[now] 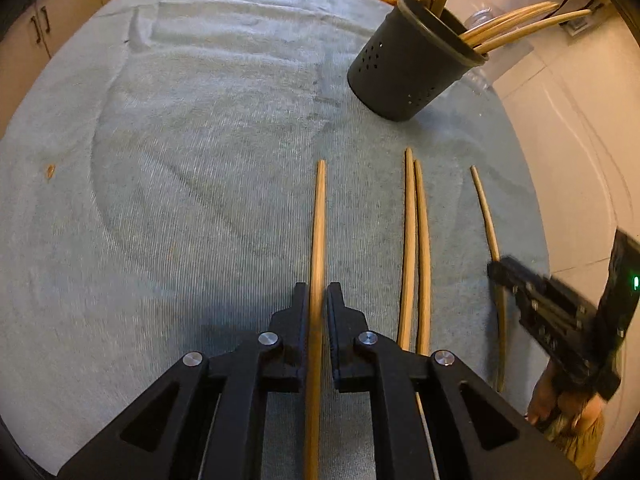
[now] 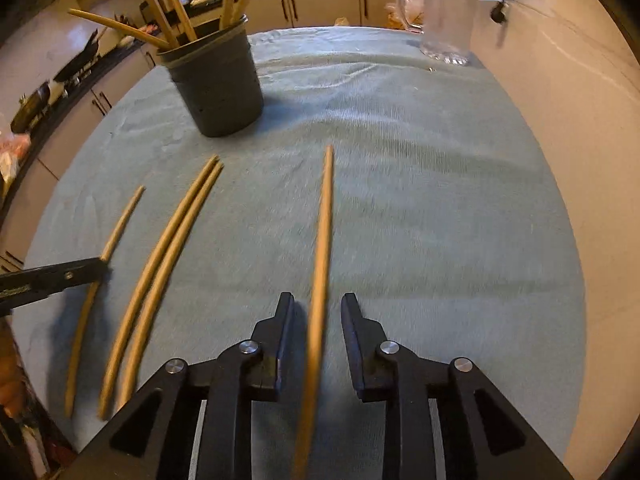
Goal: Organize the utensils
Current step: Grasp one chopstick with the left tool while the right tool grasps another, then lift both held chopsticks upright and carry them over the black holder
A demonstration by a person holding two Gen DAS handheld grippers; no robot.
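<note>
Right now both grippers are lined up over chopsticks lying on the grey-green cloth (image 1: 160, 200), and the step in hand looks like picking loose sticks off the cloth to drop them into the holder.

Seen from the left wrist, the left gripper (image 1: 318, 300) straddles the leftmost chopstick (image 1: 319, 220), which runs from the bottom centre of the frame up past the middle. Its jaws are narrow, close on either side of the stick; whether they already pinch it I cannot tell. To the right of it lies a pair of chopsticks (image 1: 414, 240), side by side and nearly touching, and further right a single stick that the right gripper reaches from the lower right edge.

Seen from the right wrist, the right gripper (image 2: 318, 312) has its jaws set wider, with clear gaps on both sides of the rightmost chopstick (image 2: 326, 208) running up the centre of the frame. That stick is blurred low in the frame, so its height above the cloth is uncertain.

The black holder (image 2: 216, 84), perforated and already bristling with sticks, stands in the upper left of the right view and the upper right of the left view. A clear glass jug (image 2: 444, 12) sits at the upper right of the right view.

Next, each gripper probably needs to close firmly, lift, tilt its stick upright and carry it over the holder's rim without knocking the sticks already leaning there.
</note>
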